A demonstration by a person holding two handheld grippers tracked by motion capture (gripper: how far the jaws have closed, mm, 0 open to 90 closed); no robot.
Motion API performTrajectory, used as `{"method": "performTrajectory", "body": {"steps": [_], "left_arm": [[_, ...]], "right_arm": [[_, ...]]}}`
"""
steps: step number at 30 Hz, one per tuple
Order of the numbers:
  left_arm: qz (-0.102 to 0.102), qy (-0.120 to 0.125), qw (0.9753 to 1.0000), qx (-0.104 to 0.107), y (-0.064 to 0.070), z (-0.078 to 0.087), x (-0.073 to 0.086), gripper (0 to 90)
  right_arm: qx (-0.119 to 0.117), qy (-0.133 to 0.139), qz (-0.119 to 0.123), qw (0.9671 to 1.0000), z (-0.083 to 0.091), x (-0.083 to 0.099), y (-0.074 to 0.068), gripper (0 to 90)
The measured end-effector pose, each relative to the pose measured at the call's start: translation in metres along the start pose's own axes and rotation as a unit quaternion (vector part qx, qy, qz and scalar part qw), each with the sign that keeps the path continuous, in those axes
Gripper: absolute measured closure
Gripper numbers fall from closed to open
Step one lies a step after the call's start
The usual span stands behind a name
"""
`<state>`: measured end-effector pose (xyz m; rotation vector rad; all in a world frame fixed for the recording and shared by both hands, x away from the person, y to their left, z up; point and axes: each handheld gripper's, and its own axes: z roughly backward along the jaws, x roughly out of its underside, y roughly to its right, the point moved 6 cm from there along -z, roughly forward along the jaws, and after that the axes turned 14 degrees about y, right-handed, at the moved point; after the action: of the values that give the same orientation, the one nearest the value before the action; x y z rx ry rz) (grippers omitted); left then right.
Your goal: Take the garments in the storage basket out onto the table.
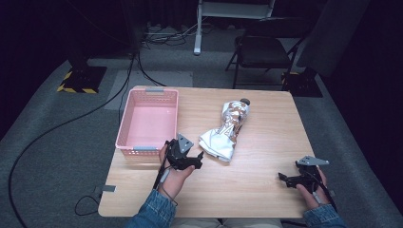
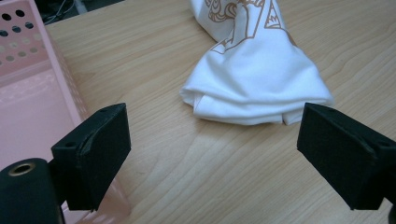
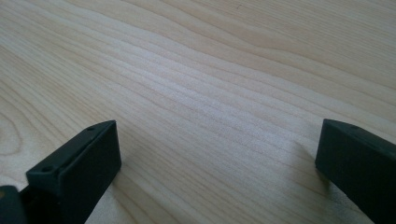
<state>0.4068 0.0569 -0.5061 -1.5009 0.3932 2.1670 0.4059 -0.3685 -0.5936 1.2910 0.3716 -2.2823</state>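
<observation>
A white folded shirt (image 1: 225,130) with a brown print lies rumpled in the middle of the wooden table (image 1: 256,190). In the left gripper view its near folded end (image 2: 254,81) sits just beyond the jaws. My left gripper (image 1: 198,159) is open, a short way left of the shirt's near corner, beside the pink basket (image 1: 148,118). The same basket's wall (image 2: 28,93) fills the left of the left gripper view. Far off at the table's right front, my right gripper (image 1: 283,178) is open over bare wood (image 3: 210,93), holding nothing.
The pink basket is empty and stands at the table's left side. Beyond the table are a folding chair (image 1: 263,50), a white stand leg (image 1: 197,28) and cables (image 1: 57,128) on the grey floor.
</observation>
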Motion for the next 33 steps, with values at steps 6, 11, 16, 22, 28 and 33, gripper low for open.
{"method": "performTrajectory", "body": {"steps": [6,11,16,22,28,33], "left_arm": [[0.000,-0.003,1.0000,-0.001,-0.005,0.006,0.009,9.2],[-0.003,-0.005,1.0000,-0.001,-0.007,0.010,0.014,9.2],[0.003,-0.010,0.9999,-0.004,-0.011,0.015,0.023,9.2],[-0.001,-0.017,0.9998,-0.010,-0.014,0.020,0.030,9.2],[0.006,-0.020,0.9997,-0.016,-0.019,0.025,0.038,9.2],[0.015,-0.024,0.9994,-0.018,-0.020,0.027,0.047,9.2]], "right_arm": [[0.000,0.000,0.000,1.0000,0.000,0.000,0.000,0.0],[0.000,0.000,0.000,1.0000,0.000,0.000,0.000,0.0],[0.000,0.000,0.000,1.0000,0.000,0.000,0.000,0.0],[0.000,0.000,0.000,1.0000,0.000,0.000,0.000,0.0],[0.000,0.000,0.000,1.0000,0.000,0.000,0.000,0.0],[0.000,0.000,0.000,1.0000,0.000,0.000,0.000,0.0]]}}
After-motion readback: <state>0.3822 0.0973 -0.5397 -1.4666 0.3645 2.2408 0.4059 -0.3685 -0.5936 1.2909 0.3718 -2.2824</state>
